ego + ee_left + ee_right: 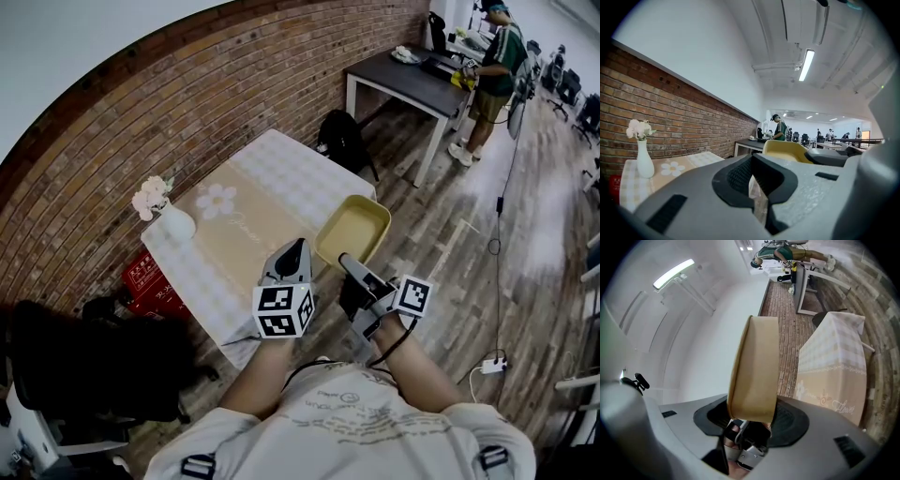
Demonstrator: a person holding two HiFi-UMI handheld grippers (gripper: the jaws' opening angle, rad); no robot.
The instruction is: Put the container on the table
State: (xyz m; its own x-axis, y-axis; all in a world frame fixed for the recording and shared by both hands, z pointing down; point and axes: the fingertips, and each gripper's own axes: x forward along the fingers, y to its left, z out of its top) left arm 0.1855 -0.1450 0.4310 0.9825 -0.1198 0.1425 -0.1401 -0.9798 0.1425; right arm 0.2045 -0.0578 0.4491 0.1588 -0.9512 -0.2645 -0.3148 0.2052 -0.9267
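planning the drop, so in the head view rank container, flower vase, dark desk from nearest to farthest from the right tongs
1. container, held in the right tongs
2. flower vase, left, on the table
3. dark desk, far upper right

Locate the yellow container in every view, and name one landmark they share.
Head view: container just right of centre.
Left gripper view: container right of centre, beyond the jaws.
Right gripper view: container at centre, gripped between the jaws.
Shared landmark: the flower-print tablecloth.

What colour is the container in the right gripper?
Pale yellow; the container shows best in the head view.
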